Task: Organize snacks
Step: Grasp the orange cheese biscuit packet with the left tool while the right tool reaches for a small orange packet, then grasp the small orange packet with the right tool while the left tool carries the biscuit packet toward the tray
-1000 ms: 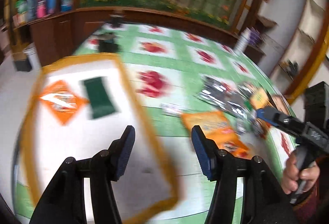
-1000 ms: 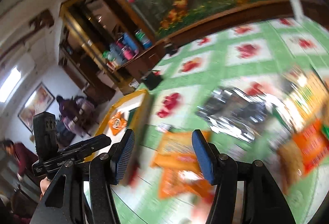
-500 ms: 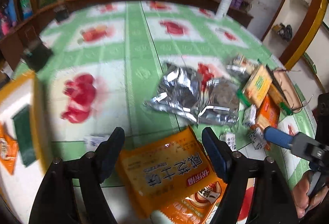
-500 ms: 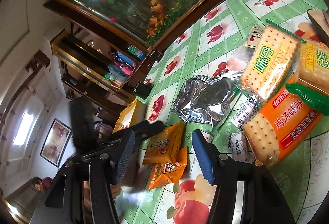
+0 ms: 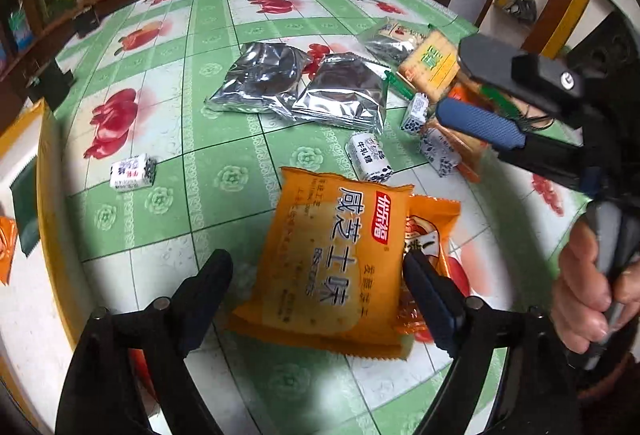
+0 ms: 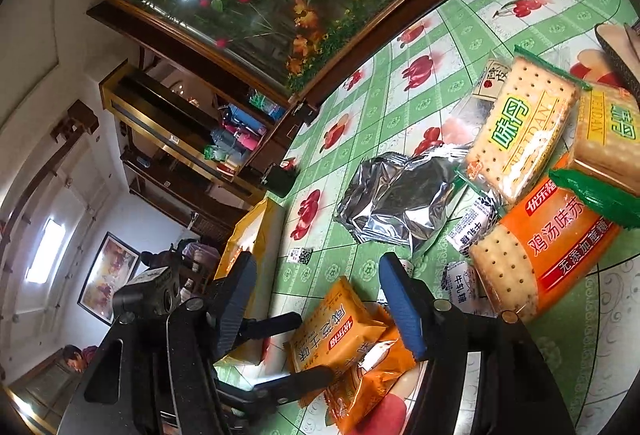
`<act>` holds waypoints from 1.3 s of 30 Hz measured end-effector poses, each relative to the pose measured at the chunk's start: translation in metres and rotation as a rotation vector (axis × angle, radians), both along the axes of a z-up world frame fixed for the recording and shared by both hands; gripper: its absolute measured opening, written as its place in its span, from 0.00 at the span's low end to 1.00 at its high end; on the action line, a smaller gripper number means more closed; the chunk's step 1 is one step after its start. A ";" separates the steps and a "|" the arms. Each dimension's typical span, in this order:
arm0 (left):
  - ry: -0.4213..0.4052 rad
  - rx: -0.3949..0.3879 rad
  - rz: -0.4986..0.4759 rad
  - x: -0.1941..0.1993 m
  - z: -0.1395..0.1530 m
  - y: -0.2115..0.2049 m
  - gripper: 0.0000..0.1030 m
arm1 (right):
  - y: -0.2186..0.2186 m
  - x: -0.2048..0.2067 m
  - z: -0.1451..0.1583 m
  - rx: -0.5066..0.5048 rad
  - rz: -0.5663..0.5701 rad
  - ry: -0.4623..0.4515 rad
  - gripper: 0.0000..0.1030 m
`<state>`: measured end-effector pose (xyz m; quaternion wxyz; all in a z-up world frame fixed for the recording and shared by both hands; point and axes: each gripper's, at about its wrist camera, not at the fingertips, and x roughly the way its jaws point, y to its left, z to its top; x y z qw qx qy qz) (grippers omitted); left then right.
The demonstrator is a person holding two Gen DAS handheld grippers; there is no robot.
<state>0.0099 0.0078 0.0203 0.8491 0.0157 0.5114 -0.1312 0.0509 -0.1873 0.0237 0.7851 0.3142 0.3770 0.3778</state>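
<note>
- Left tool [image 5: 316,275] opening, straddling orange biscuit pack [image 5: 332,267]; pads apparently clear.
- Risk: second orange packet [image 5: 432,231] beneath snags, lifts too.
- Right tool [image 6: 316,299] opening, empty.

The orange biscuit packet [image 5: 332,267] reads "咸芝士味"; the green-trimmed cracker pack [image 6: 520,131] reads "味丹 WEIDAN"; the orange cracker pack [image 6: 548,247] "鸡汤味苏".

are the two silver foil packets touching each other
Touching. In the left wrist view the left silver foil packet and the right silver foil packet meet edge to edge, the right one's corner overlapping, with no tablecloth between them.
</note>
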 end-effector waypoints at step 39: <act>-0.322 -0.088 0.256 -0.096 0.056 0.096 0.67 | 0.097 -0.064 -0.016 -0.807 -0.018 -0.126 0.22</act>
